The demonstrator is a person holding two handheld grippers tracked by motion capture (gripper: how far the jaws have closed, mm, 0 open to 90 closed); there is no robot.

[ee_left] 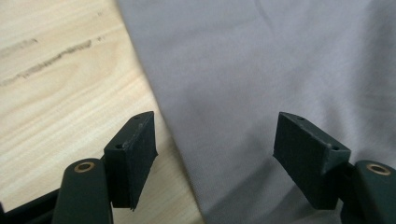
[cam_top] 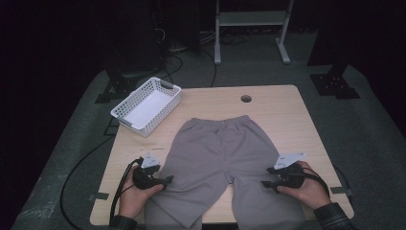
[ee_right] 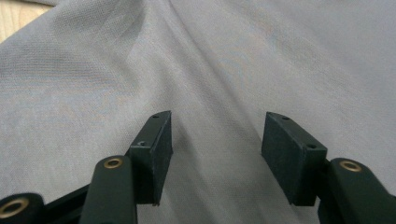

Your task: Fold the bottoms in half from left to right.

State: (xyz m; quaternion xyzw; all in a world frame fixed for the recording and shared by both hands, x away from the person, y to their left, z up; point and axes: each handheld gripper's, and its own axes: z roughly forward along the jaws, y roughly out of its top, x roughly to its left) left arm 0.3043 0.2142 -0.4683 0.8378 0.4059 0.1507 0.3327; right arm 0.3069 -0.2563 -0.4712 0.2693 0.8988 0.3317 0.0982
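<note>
— Two grippers, one in each hand. Where are they?

— From the high view, the left gripper (cam_top: pixel 165 181) is at about 7 o'clock on the table (cam_top: pixel 287 103). The right gripper (cam_top: pixel 265 182) is at about 5 o'clock. Both sit at the outer edges of the grey shorts (cam_top: pixel 220 148).

— Where are the shorts?

— They lie flat in the middle of the table. The waistband points to 12 o'clock and the two legs come down toward 6 o'clock, over the near edge.

— What else can you see from up high?

— A white basket (cam_top: pixel 147 105) at about 10 o'clock, on the table corner, well apart from the shorts. Also a small round hole (cam_top: pixel 246 98) in the table at 12 o'clock. The close-up views miss those.

— What do the close-up views tell you?

— The left gripper view shows the left gripper (ee_left: pixel 215 144) with its jaws wide apart. Nothing is pinched between them. One jaw is over bare wood, the other over grey cloth, and the edge of the shorts (ee_left: pixel 261 70) runs between them.

— And the other one?

— The right gripper view shows the right gripper (ee_right: pixel 217 144) spread apart too, holding nothing. Both jaws are over the shorts (ee_right: pixel 233 56), with soft folds in the cloth. A bit of wood peeks in at 11 o'clock. I cannot tell if the jaws touch the cloth.
</note>
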